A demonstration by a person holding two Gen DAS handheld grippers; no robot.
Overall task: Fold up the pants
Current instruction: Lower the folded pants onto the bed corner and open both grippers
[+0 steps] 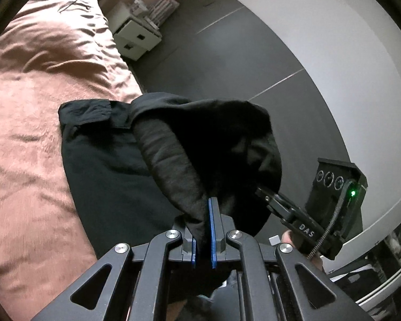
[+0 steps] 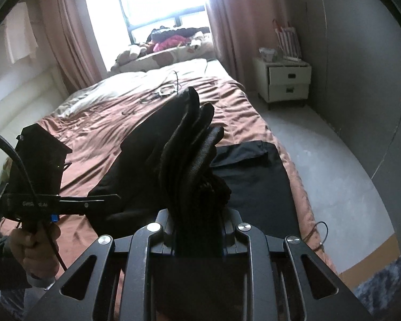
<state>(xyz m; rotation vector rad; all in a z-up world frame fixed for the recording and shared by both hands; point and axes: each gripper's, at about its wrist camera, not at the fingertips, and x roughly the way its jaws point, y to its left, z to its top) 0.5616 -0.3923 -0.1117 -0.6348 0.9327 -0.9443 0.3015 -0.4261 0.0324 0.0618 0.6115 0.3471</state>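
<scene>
The left gripper (image 1: 209,208) is pinching a thin fold of the black fabric pants (image 1: 112,165) between its blue-edged fingers (image 1: 213,230), its jaws nearly together on the cloth. From that pinch the fabric is rising in a dark hump ahead of the jaws and then spreading flat beyond and to their left, over the rust-pink satin bedspread (image 1: 32,112).

The right gripper (image 2: 197,208) is clamping a thicker, bunched stack of the same pants, with several layered edges (image 2: 197,123) standing up out of its jaws like a fan. Its jaws are sitting a little apart, held so by the bulk of the cloth. To the right of and beyond those jaws, the rest of the garment is lying flat near the bed's edge.

In the right wrist view the left gripper is showing at the left side, with a hand (image 2: 37,243) wrapped round its handle and its tip buried in the cloth. A white two-drawer nightstand (image 2: 287,81) is standing far ahead and to the right of the right jaws.
</scene>
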